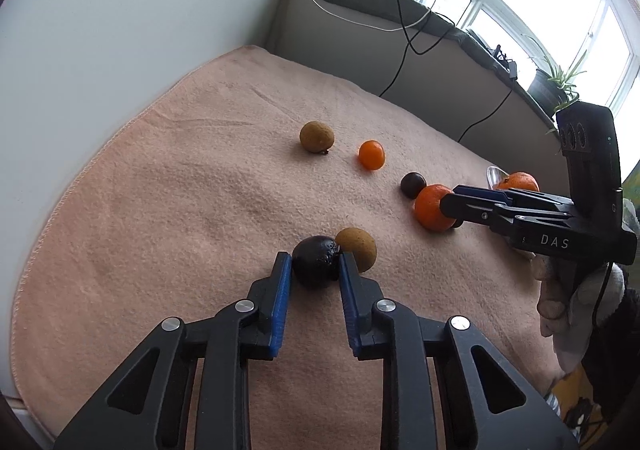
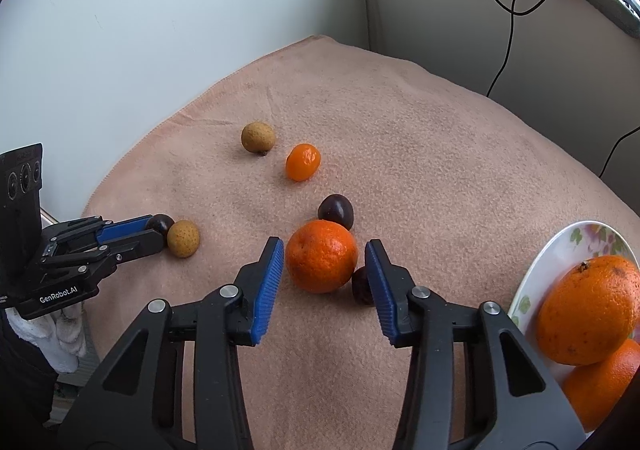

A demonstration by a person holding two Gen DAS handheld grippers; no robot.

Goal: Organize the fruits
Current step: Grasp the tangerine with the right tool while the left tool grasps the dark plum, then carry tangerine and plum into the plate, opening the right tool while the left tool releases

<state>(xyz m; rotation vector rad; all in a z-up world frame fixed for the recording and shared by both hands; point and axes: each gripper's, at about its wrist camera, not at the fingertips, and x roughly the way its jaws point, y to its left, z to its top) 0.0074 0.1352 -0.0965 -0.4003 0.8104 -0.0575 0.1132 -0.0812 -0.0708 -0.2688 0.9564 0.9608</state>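
A dark fruit [image 1: 314,264] sits clamped in the left tongs [image 1: 315,264]; the right tongs [image 2: 325,264] stand apart around a mandarin [image 2: 321,256].

Fruits lie scattered on a cloth [image 2: 420,154], and a plate [image 2: 560,250] holding oranges [image 2: 588,314] sits at its right edge.

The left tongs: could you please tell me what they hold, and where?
The left tongs pinch the dark round fruit by its two opposite sides, on the blanket.
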